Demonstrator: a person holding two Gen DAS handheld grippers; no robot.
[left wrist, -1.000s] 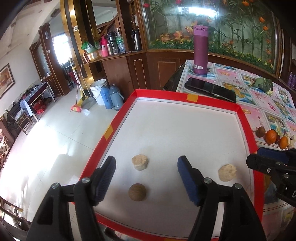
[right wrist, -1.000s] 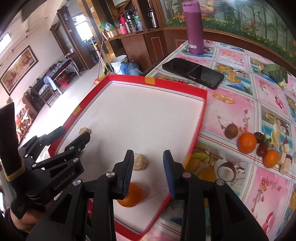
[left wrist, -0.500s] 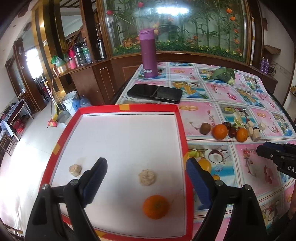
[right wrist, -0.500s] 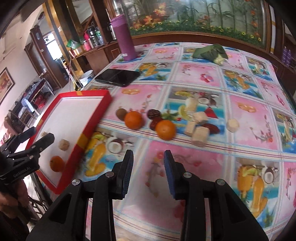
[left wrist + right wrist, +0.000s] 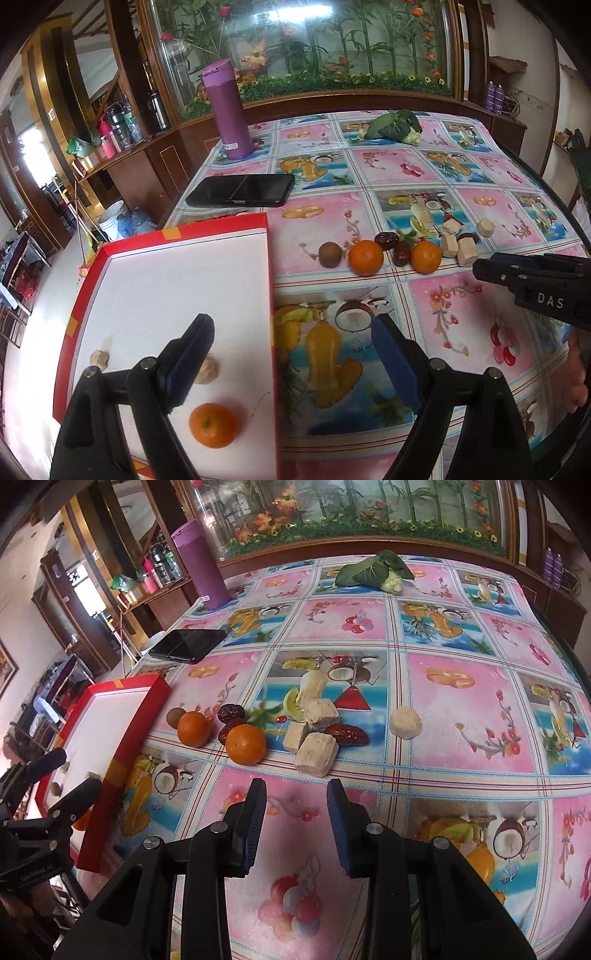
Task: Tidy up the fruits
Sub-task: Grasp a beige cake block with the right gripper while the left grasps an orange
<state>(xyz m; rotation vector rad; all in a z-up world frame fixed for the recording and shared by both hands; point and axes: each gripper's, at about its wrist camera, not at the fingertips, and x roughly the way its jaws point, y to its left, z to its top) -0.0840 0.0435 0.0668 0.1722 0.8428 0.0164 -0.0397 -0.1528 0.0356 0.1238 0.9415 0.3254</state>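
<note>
My left tool (image 5: 291,350) gapes wide and empty over the red tray's (image 5: 271,295) rim, one orange (image 5: 212,424) inside. My right tool (image 5: 295,825) hovers part-open, empty, before two oranges (image 5: 245,744) on the counter (image 5: 461,731).

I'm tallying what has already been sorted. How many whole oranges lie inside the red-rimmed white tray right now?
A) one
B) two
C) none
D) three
A: only one round orange rests on the white floor of the red-rimmed white tray, beside beige chunks, while the other two oranges sit out on the pink fruit-print tablecloth.
</note>
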